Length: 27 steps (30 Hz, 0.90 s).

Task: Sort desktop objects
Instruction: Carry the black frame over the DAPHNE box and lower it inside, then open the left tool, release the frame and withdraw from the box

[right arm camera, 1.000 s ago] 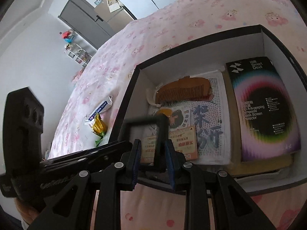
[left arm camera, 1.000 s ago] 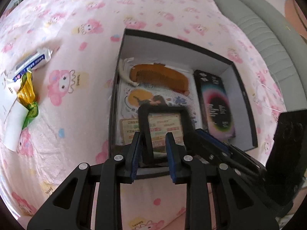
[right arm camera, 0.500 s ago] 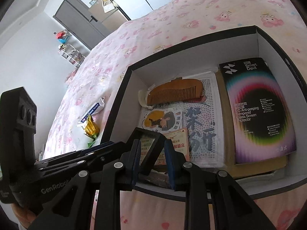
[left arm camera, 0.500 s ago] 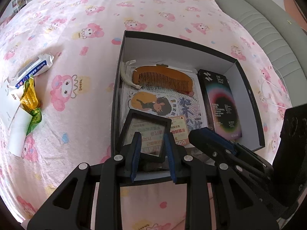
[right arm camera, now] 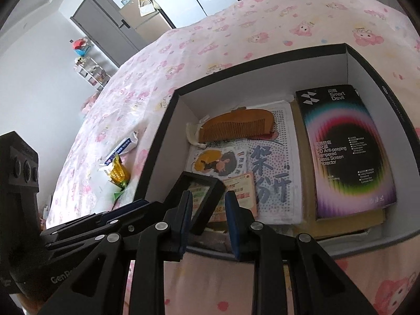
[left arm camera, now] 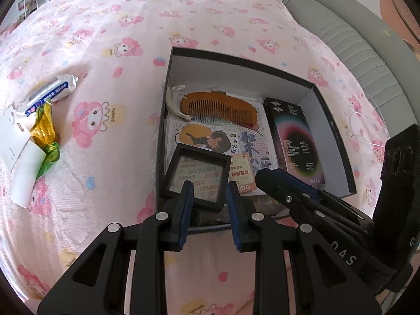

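Observation:
A black-walled open box (left arm camera: 333,120) lies on the pink bedsheet and holds a wooden comb (left arm camera: 223,106), a printed card sheet (left arm camera: 207,139) and a black screen-protector pack (left arm camera: 294,141). A black square frame case (left arm camera: 198,176) leans on the box's near left corner. My left gripper (left arm camera: 208,194) sits at the case's near edge, jaws slightly apart on either side of it. My right gripper (right arm camera: 207,204) is beside it, jaws also apart, with the case (right arm camera: 202,197) in front of them. The box (right arm camera: 388,92) shows in the right wrist view too.
A white and blue packet (left arm camera: 50,94), a gold and green wrapper (left arm camera: 44,131) and white paper (left arm camera: 23,173) lie on the sheet left of the box. A grey padded headboard (left arm camera: 367,52) runs along the right. Cabinets (right arm camera: 110,29) stand far off.
The frame case has tipped from upright between the jaws to leaning flatter into the box's corner. Both grippers have opened a little and drawn back and up.

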Each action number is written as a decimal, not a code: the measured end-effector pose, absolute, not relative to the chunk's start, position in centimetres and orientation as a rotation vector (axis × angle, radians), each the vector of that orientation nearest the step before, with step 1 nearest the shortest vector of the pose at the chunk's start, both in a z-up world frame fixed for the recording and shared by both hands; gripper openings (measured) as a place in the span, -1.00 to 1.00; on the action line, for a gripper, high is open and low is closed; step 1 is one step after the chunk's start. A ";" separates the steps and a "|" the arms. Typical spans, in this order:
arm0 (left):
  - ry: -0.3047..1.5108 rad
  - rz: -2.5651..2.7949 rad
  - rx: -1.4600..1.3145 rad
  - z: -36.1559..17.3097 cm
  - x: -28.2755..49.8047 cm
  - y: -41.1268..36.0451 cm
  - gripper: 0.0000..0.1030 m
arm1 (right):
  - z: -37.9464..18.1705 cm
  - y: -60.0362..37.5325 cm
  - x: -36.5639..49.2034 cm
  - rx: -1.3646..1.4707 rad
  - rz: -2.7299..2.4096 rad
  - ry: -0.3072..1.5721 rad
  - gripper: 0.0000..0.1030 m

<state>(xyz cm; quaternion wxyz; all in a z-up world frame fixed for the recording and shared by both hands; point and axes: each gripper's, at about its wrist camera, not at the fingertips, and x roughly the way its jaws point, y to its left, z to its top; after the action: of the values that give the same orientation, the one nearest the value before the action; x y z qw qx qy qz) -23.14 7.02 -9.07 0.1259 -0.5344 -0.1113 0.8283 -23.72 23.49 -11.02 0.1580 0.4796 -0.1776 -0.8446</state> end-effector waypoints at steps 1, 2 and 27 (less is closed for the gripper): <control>-0.325 2.416 -1.546 -8.8 -22.8 6.9 -0.53 | -10.8 23.3 -23.5 1.367 -2.418 -0.504 -0.56; -0.322 2.425 -1.531 -8.5 -22.4 6.7 -0.53 | -10.5 23.0 -23.3 1.358 -2.422 -0.492 -0.56; -0.231 2.701 -1.284 -1.8 -7.0 -2.9 -0.46 | -3.4 11.7 -11.2 1.170 -2.465 -0.116 -0.30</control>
<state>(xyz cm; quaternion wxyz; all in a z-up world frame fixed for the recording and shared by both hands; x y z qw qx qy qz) -6.96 -2.93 -1.79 0.0708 -0.4271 -0.0768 0.8982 -11.23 11.72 -3.45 0.2037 0.4193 -0.0415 -0.8837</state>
